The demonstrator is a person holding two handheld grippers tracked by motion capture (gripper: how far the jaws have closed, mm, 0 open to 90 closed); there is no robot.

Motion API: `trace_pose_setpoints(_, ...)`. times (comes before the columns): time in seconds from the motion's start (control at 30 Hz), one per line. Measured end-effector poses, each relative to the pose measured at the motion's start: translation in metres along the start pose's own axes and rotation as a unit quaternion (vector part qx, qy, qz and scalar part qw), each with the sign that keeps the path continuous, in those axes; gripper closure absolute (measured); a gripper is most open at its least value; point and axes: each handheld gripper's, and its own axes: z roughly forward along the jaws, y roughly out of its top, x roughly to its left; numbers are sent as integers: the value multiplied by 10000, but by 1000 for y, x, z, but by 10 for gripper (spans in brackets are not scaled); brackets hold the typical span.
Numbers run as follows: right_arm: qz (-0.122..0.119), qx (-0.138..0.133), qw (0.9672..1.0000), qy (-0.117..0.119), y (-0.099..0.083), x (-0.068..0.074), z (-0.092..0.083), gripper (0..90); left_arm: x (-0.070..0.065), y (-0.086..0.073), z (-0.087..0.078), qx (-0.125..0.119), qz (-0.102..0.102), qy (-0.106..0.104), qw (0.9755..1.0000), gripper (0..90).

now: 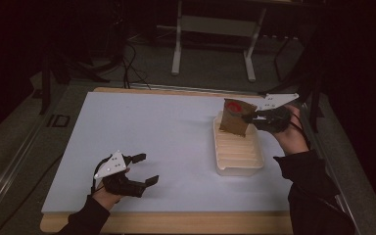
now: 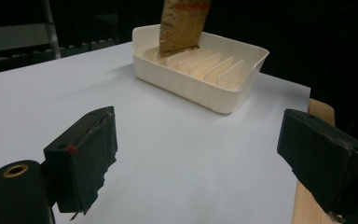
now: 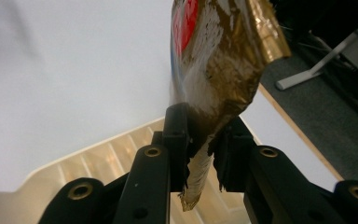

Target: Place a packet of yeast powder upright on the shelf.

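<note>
- Right gripper view shows the right gripper (image 3: 204,154) with its jaws pressed together on the edge of a golden packet (image 3: 219,60) that has a red mark.
- High view places this packet (image 1: 237,117) over the far end of the cream tray (image 1: 239,169), which stands on the white table (image 1: 152,127).
- Risk: the pinch takes only a thin edge, so the packet could slip or swing and miss its slot.
- Risk: if it comes down tilted, it may hit a divider and push the light tray.
- Tray has several slots between ribs (image 2: 205,67); those that can be seen look empty, and whether the packet's lower edge already sits in one I cannot tell.
- Left gripper (image 1: 142,169) rests near the table's front edge, jaws spread wide, holding nothing.
</note>
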Motion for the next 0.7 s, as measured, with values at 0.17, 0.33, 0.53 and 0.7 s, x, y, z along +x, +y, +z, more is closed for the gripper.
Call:
trace_pose_setpoints(0.17,-79,2,9999,89,2,0,11,764,1,-1,0,0,-40,-6,10000,128)
trace_pose_setpoints(0.33,-8,-96,9998,156,1,0,17,765,2,-1,0,-8,-80,16,10000,128)
trace_pose_setpoints(0.53,71,-197,9996,197,-1,0,22,767,2,-2,0,-20,-125,12,9999,129)
trace_pose_setpoints(0.7,67,-214,9995,203,-1,2,27,770,2,-1,0,-10,-110,5,9999,128)
